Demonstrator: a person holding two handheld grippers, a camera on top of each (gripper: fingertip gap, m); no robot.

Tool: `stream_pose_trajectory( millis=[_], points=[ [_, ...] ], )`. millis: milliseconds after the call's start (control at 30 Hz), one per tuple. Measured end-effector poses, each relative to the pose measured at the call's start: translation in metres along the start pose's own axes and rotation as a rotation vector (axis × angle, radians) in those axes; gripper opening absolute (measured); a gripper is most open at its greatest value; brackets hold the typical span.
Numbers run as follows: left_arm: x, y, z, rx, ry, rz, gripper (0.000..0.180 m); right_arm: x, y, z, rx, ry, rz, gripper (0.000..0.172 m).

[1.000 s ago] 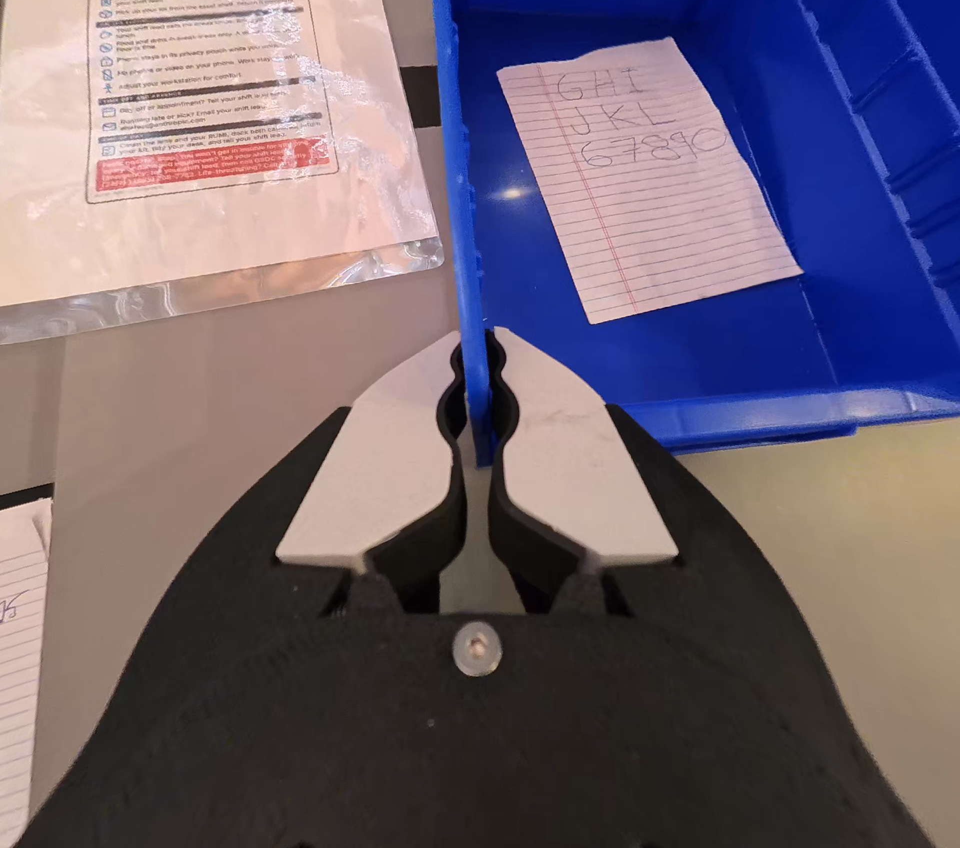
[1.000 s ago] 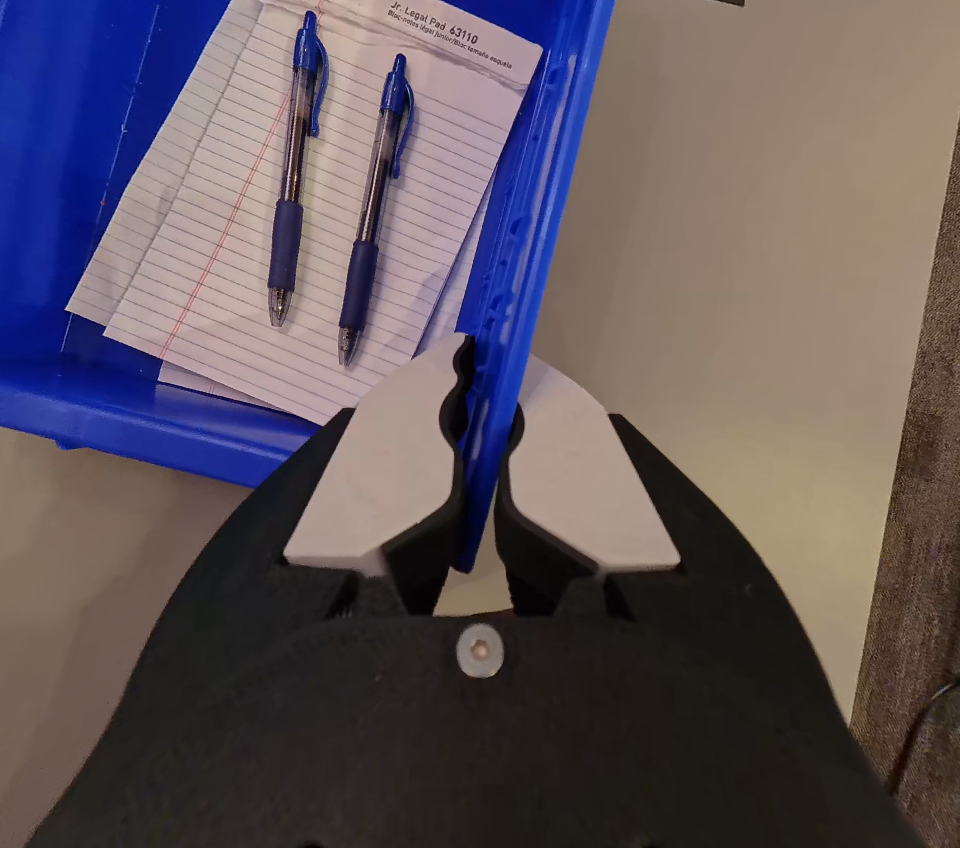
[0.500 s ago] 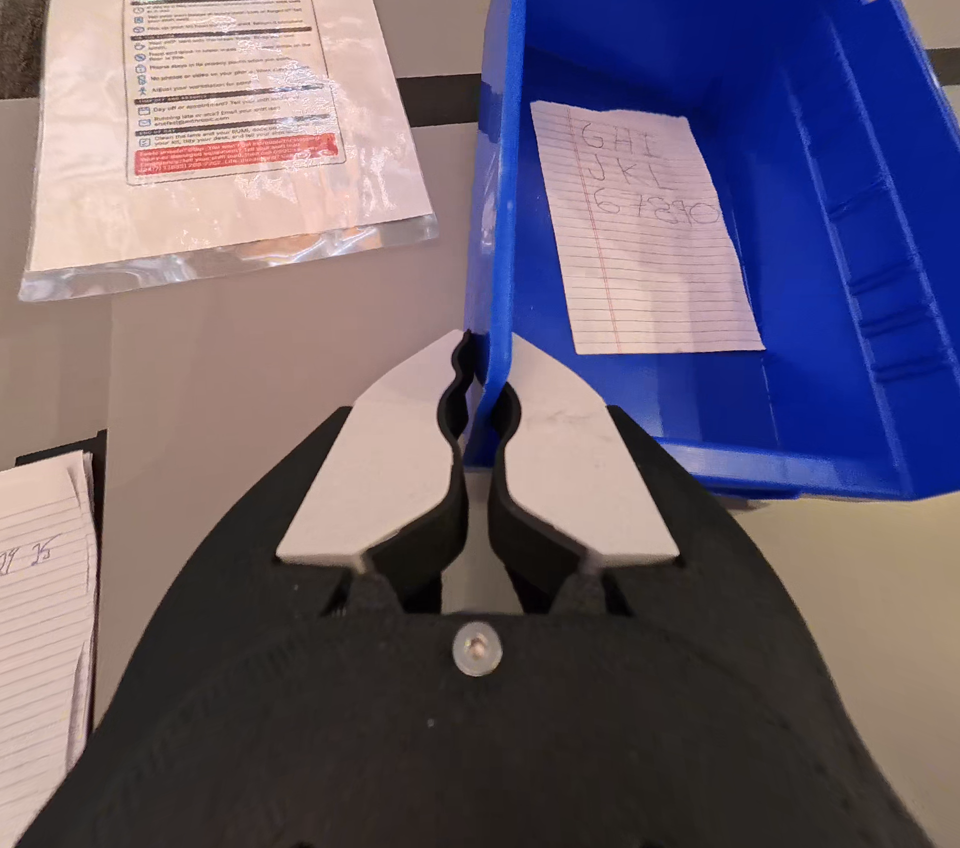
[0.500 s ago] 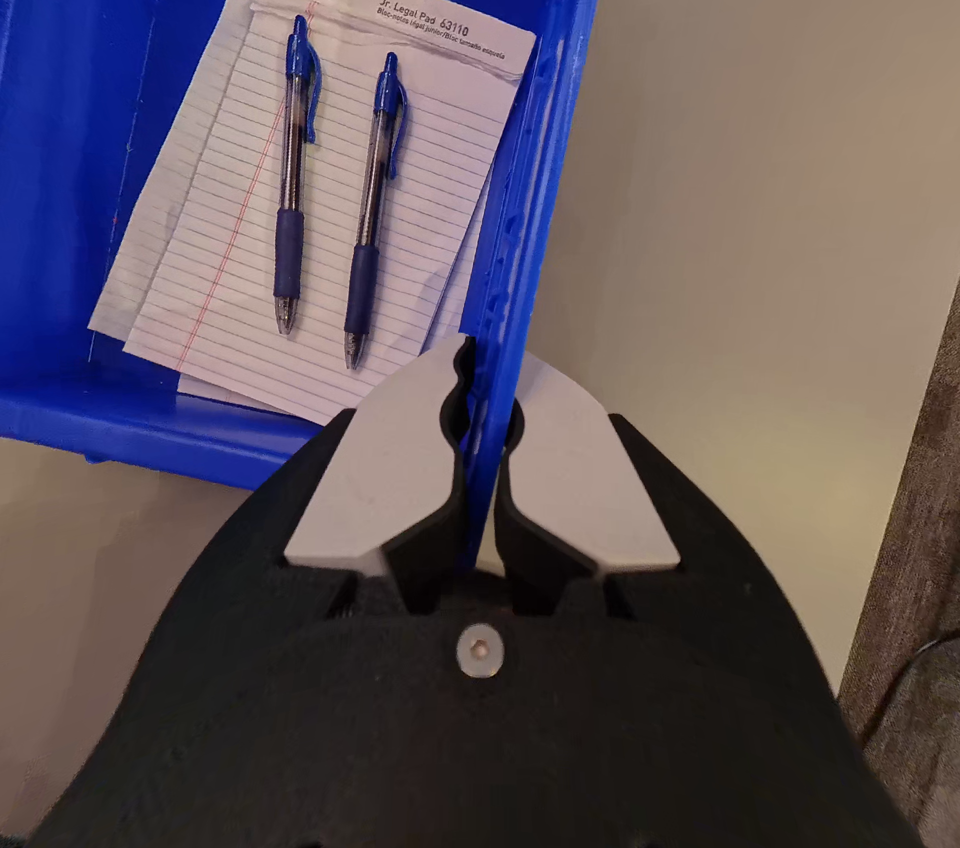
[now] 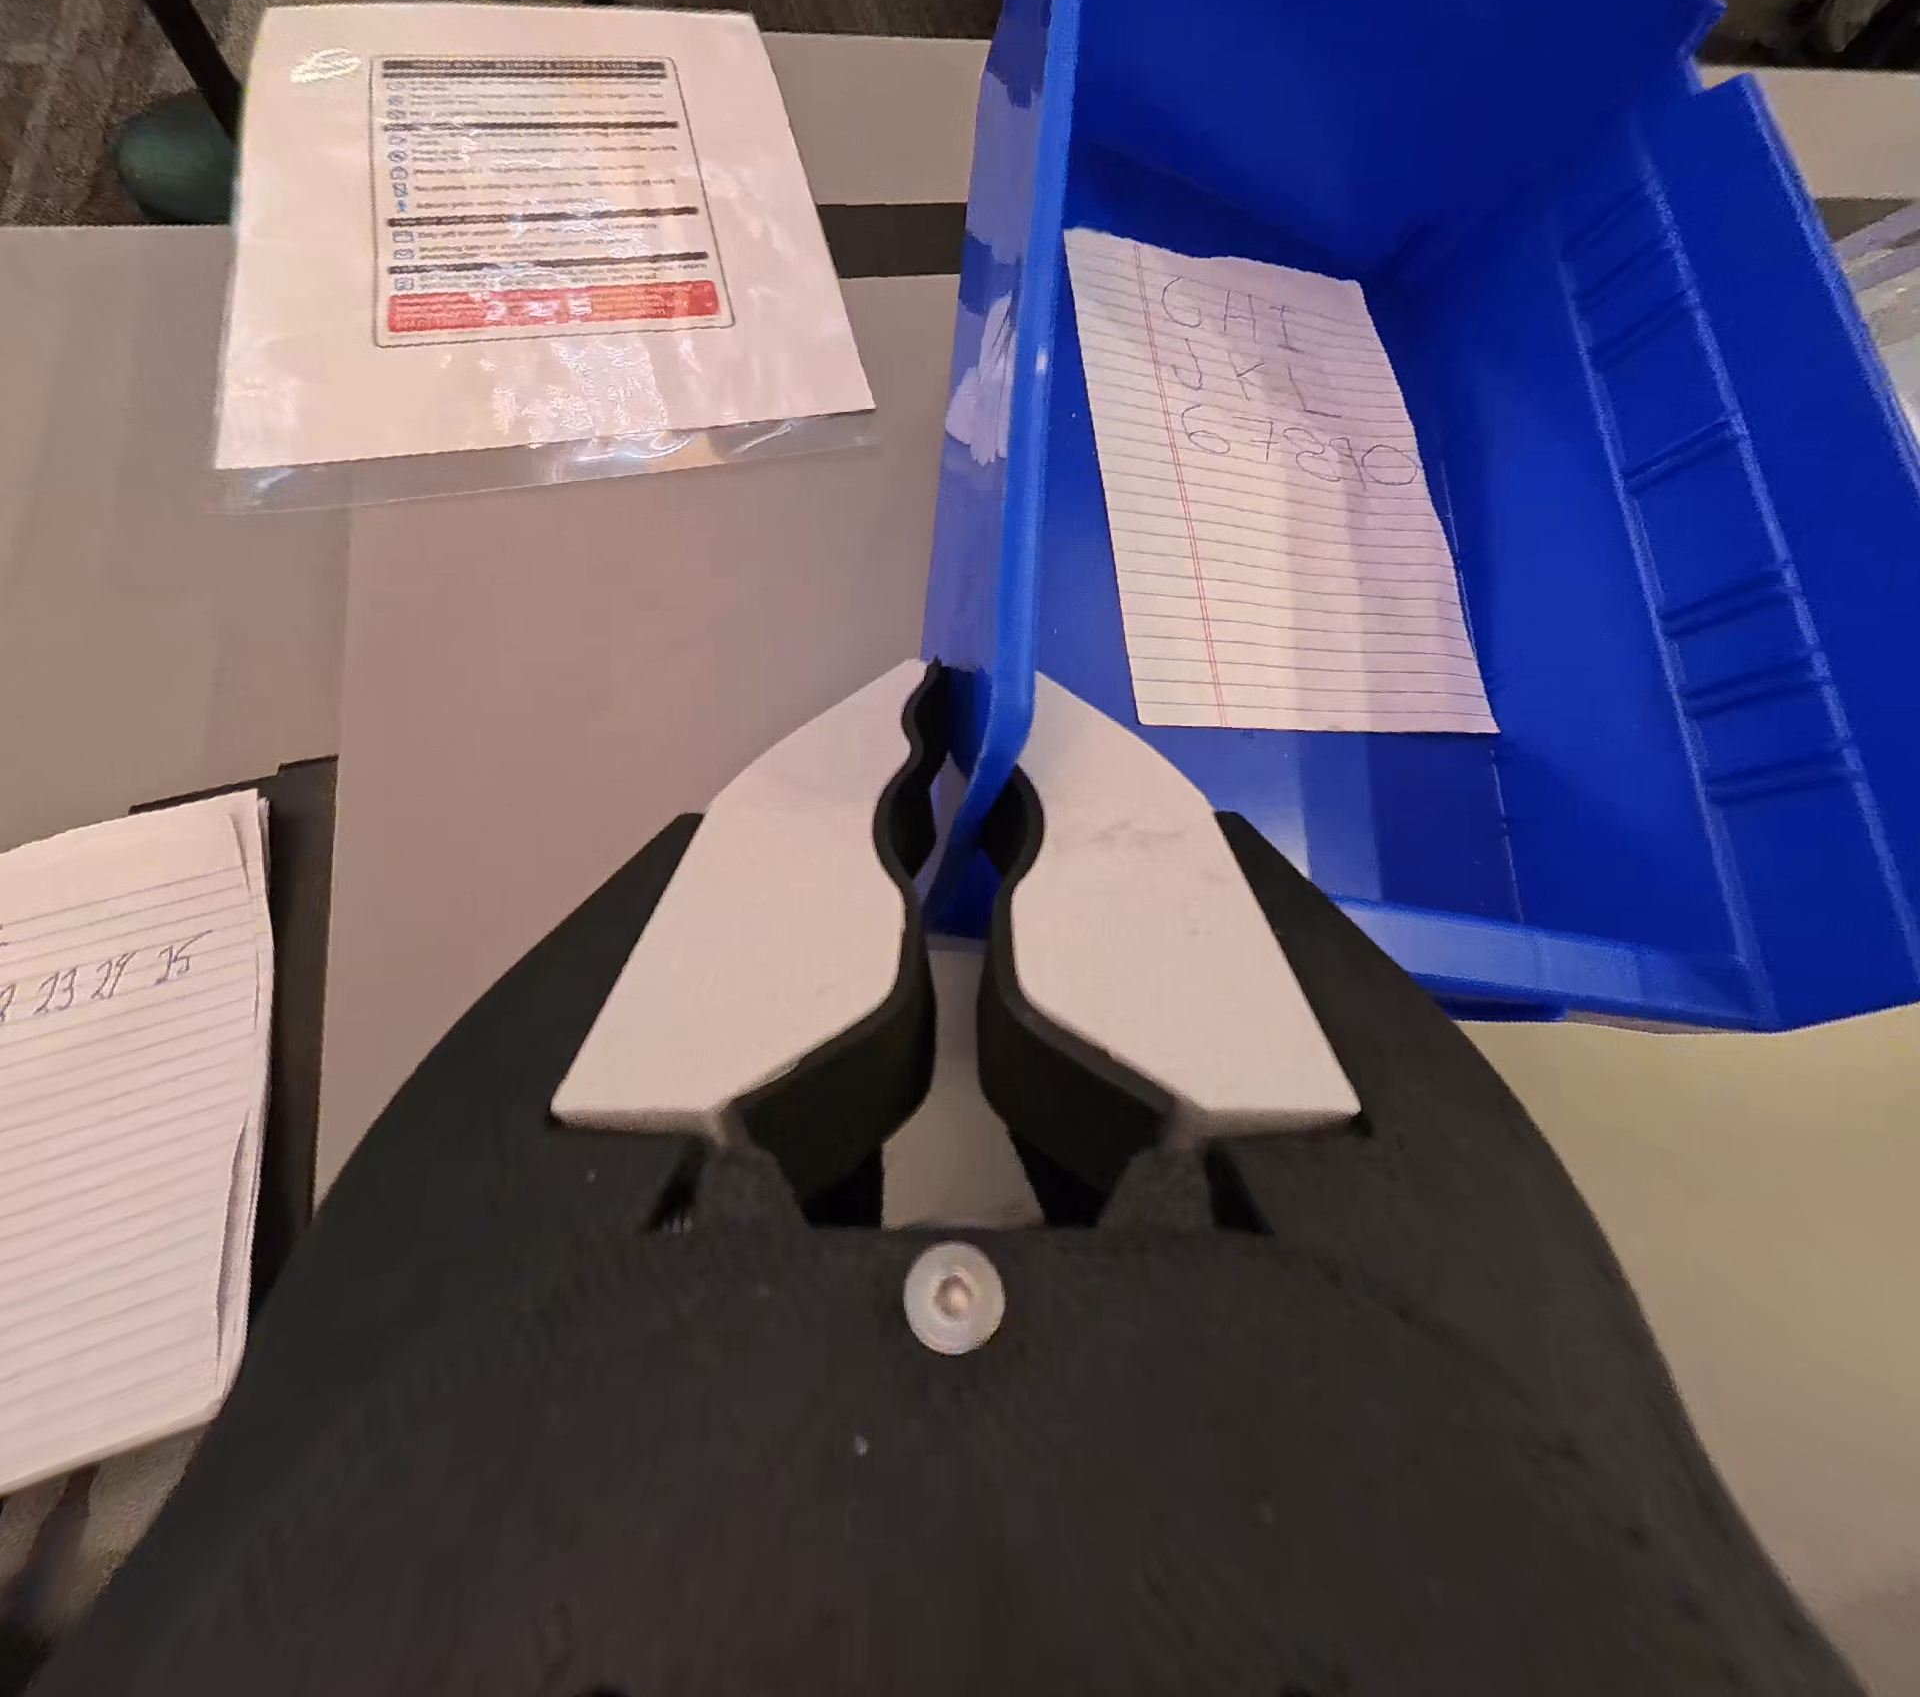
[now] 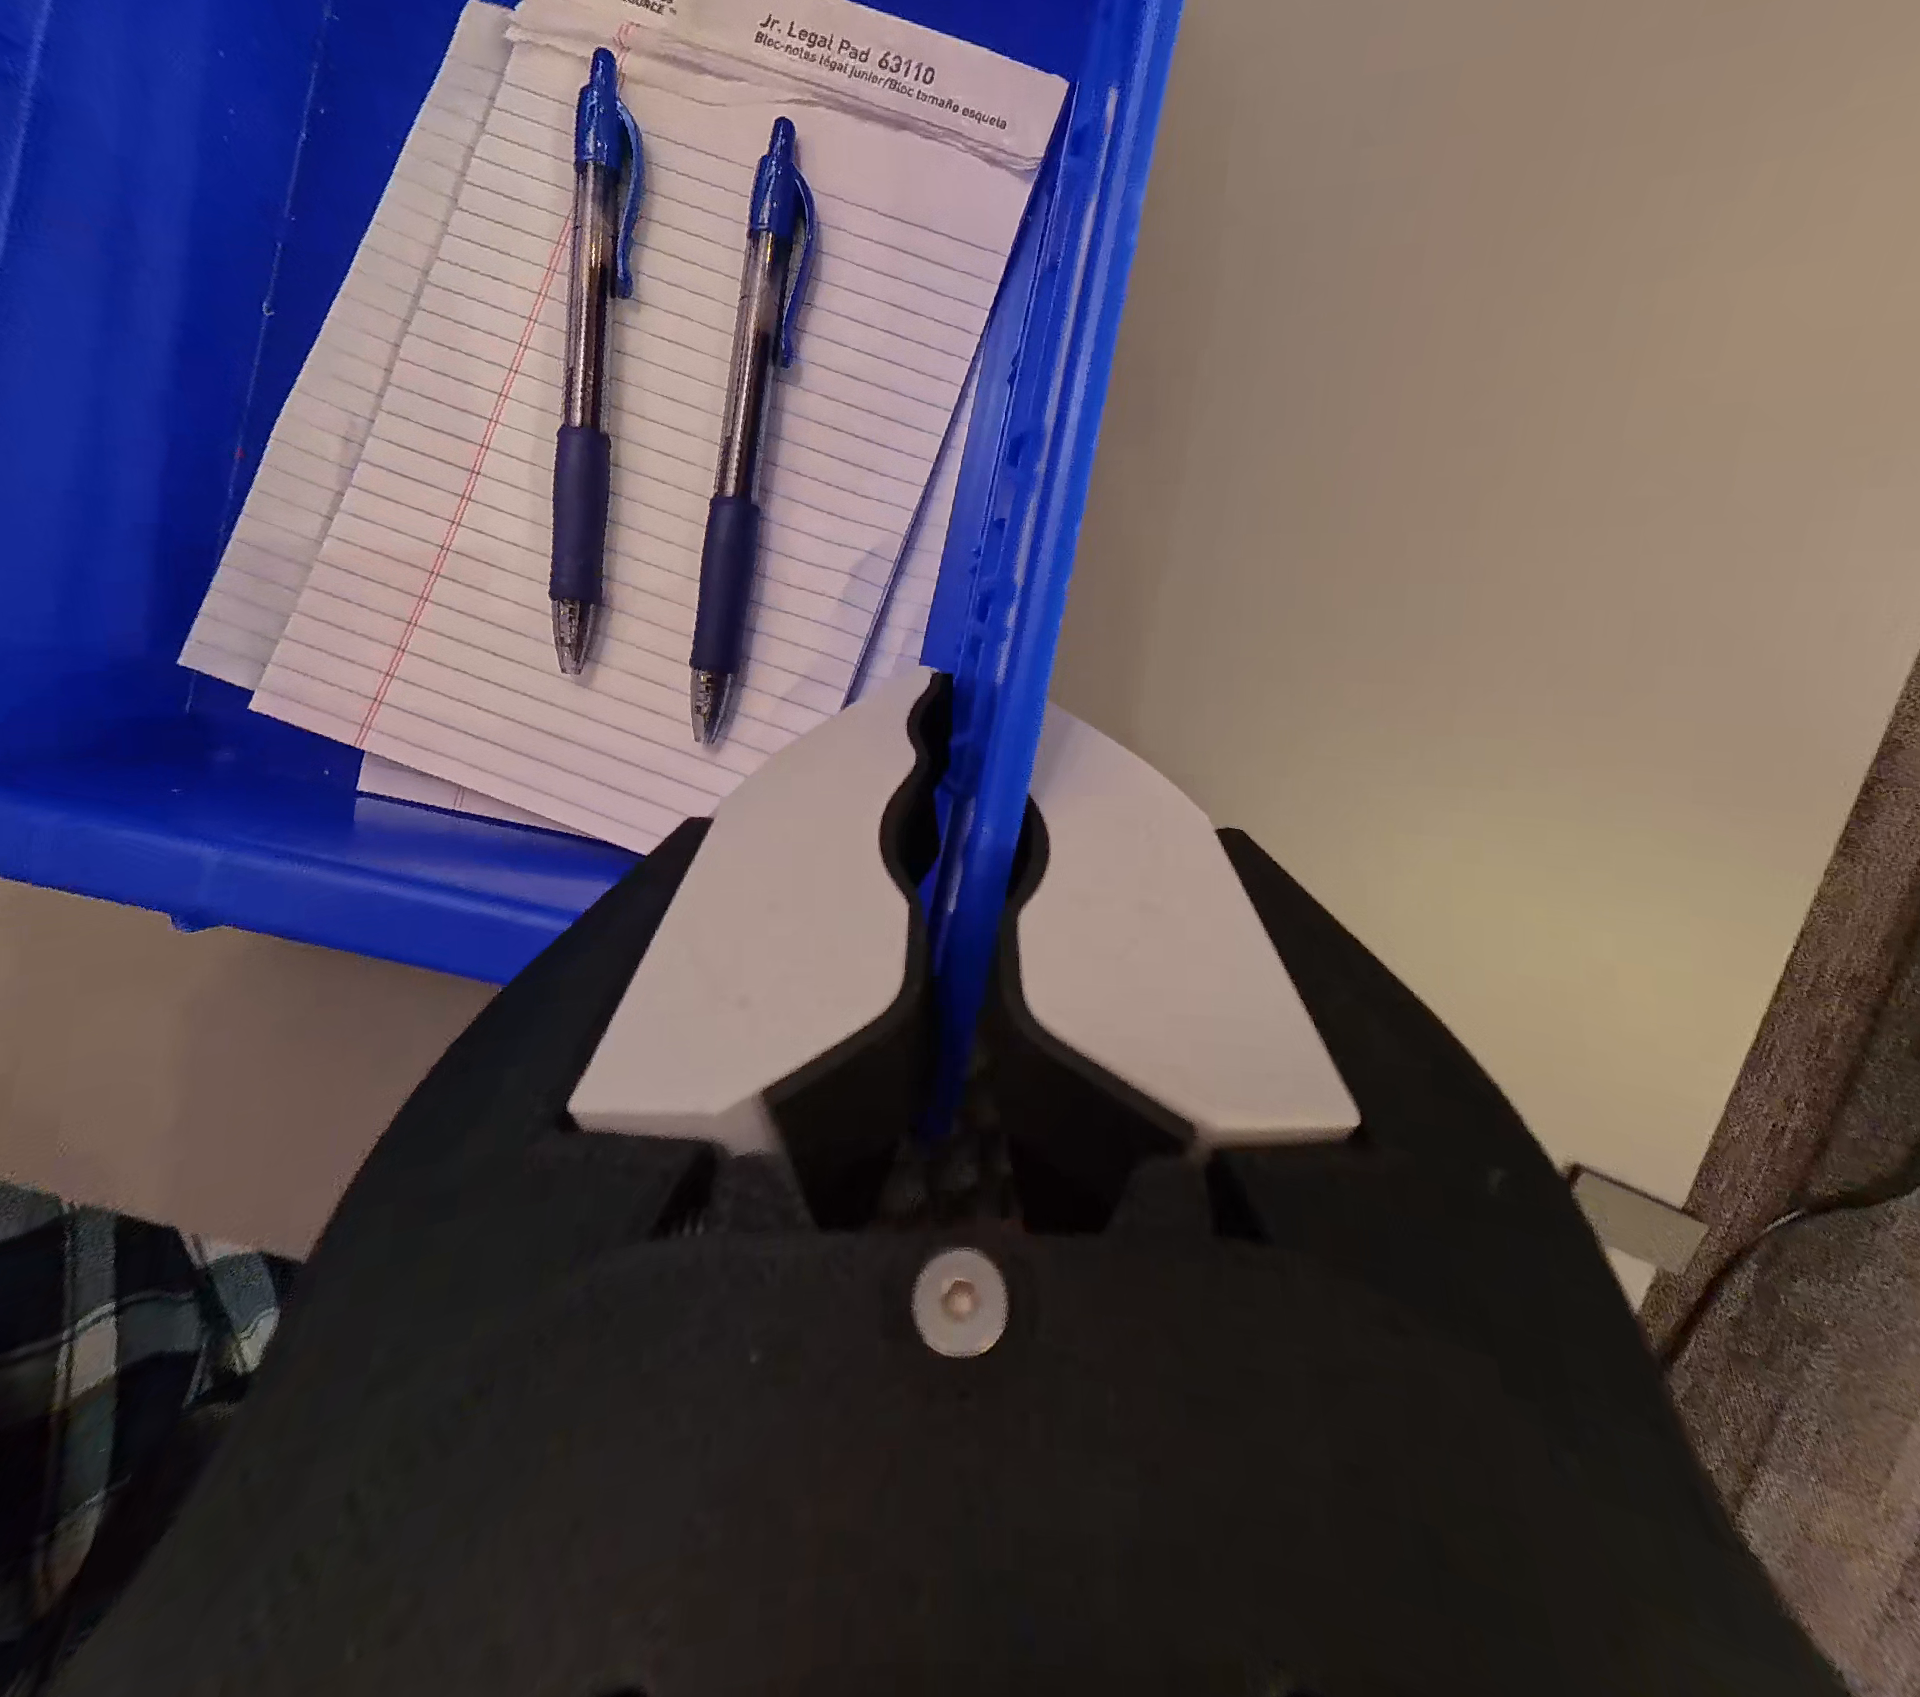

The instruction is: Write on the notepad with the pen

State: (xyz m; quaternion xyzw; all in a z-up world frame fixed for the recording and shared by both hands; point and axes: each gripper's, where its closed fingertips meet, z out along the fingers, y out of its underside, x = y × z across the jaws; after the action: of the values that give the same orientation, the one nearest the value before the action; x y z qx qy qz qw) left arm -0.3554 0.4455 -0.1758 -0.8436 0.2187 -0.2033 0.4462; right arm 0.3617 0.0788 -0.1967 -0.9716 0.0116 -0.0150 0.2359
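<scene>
The notepad [image 6: 665, 421] is seen only in the right wrist view, lying flat on the floor of a blue bin [image 6: 156, 213] over loose ruled sheets, with two blue pens [image 6: 587, 359] [image 6: 743, 421] laid side by side on it, tips toward the camera. Its near corner is covered by the right gripper [image 6: 977, 712]. In the left wrist view the same kind of blue bin [image 5: 1714, 608] is shown holding a single ruled sheet [image 5: 1288, 504] with handwriting; whether the two views show one bin cannot be told. Only the left wrist view shows a laminated printed sheet [image 5: 540, 234] on the worktop [image 5: 623, 660] and a stack of ruled paper [image 5: 114, 1128], cut off at the left edge. The bin's right wall is pinched by the right gripper, one finger inside and one outside. The bin's left wall is pinched likewise by the left gripper [image 5: 982, 702]. Both grippers are directed forward and downward along the wall rims. A plaid fabric [image 6: 94, 1335] is partly visible at lower left of the right wrist view.
</scene>
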Motion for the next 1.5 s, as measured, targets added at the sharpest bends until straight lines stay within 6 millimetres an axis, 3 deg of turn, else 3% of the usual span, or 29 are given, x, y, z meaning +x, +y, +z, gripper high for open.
stream_pose_trajectory(
  millis=[300,533,700,900,1167,1233,1367,1433,1500],
  points=[
    [0.008,0.006,-0.044,0.07,0.015,-0.028,0.005,-0.063,0.031,-0.012,0.023,-0.09,-0.055,0.006],
    [0.007,0.018,-0.07,0.117,0.01,-0.046,0.006,-0.127,0.031,-0.008,0.05,-0.191,-0.154,0.006],
    [0.002,0.028,-0.083,0.124,-0.001,-0.057,0.006,-0.18,0.009,0.009,0.06,-0.28,-0.241,0.006],
    [-0.011,0.036,-0.102,0.15,-0.034,-0.07,0.007,-0.244,-0.032,0.039,0.072,-0.362,-0.347,0.005],
    [-0.029,0.045,-0.118,0.179,-0.069,-0.1,0.007,-0.31,-0.082,0.067,0.136,-0.431,-0.441,0.009],
    [-0.033,0.044,-0.122,0.196,-0.08,-0.103,0.007,-0.314,-0.095,0.059,0.2,-0.442,-0.455,0.045],
    [-0.04,0.04,-0.131,0.227,-0.085,-0.112,0.007,-0.313,-0.103,0.017,0.396,-0.467,-0.696,0.062],
    [-0.041,0.037,-0.133,0.241,-0.08,-0.12,0.007,-0.324,-0.092,-0.008,0.501,-0.508,-0.909,0.064],
    [-0.04,0.034,-0.135,0.26,-0.081,-0.118,0.007,-0.339,-0.063,-0.017,0.486,-0.571,-1.129,0.068]
  ],
)
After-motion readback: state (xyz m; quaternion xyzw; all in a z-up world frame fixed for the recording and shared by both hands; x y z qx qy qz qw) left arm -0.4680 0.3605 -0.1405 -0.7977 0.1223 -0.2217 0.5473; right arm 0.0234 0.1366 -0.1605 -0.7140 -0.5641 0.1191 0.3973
